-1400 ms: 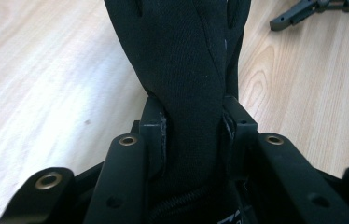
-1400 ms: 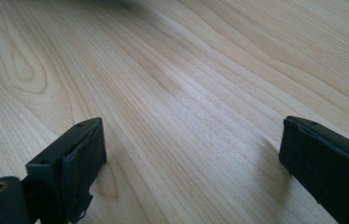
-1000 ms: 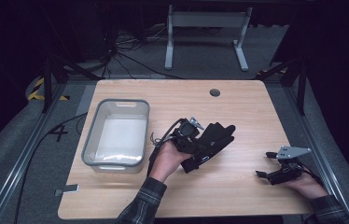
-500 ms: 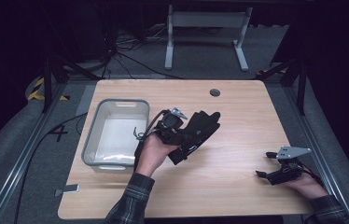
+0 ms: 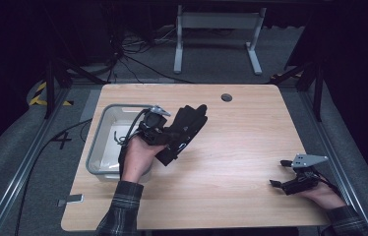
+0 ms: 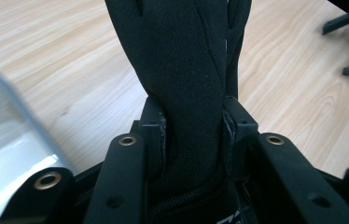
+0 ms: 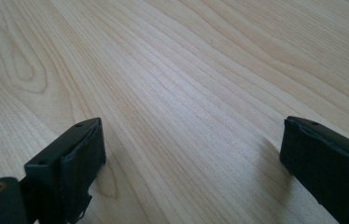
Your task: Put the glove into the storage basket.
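Since a second ago our left gripper has carried the black glove leftward across the desk, from near the middle to just beside the clear plastic bin, while our right gripper has kept its place near the desk's right front corner. We see the glove pinched between the left jaws, whose pads press on both its sides in the left gripper view. It is made of a smooth, matte, stretchy fabric with a zip-like seam and some white lettering near the cuff; its fingers point away from us, lifted off the wood. The bin's rim shows at the left. Our right jaws stand spread over bare wood, with nothing between them
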{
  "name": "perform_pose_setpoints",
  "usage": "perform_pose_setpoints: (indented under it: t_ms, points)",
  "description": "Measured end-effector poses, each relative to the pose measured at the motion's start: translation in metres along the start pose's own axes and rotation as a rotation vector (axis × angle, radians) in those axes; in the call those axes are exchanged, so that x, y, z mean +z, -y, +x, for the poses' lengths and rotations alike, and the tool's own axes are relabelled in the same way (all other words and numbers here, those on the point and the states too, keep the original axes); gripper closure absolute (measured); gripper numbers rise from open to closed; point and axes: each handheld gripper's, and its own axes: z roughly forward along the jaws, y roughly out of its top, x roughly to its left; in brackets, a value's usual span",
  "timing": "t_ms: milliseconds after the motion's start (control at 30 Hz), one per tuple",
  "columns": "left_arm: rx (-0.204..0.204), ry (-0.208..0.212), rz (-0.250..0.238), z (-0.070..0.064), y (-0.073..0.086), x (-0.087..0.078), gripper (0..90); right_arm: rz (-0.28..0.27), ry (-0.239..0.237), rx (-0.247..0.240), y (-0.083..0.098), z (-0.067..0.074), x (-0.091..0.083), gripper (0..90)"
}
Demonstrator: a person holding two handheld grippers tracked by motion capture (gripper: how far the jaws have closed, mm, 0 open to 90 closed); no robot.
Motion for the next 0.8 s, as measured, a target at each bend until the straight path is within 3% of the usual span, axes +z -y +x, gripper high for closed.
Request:
perform_pose_setpoints:
  t_ms: [333,400,800]
  points:
    - [-0.083,-0.077,-0.043,0.034,0.019,-0.03,67.4,0.0,0.0,0.0,0.0,0.0,0.0,7.6]
    - [-0.108,-0.115,-0.036,0.043,0.025,-0.036,67.4,0.0,0.0,0.0,0.0,0.0,0.0,7.6]
    - [-0.201,-0.186,0.0,0.076,0.057,-0.042,67.4,0.0,0.0,0.0,0.0,0.0,0.0,7.6]
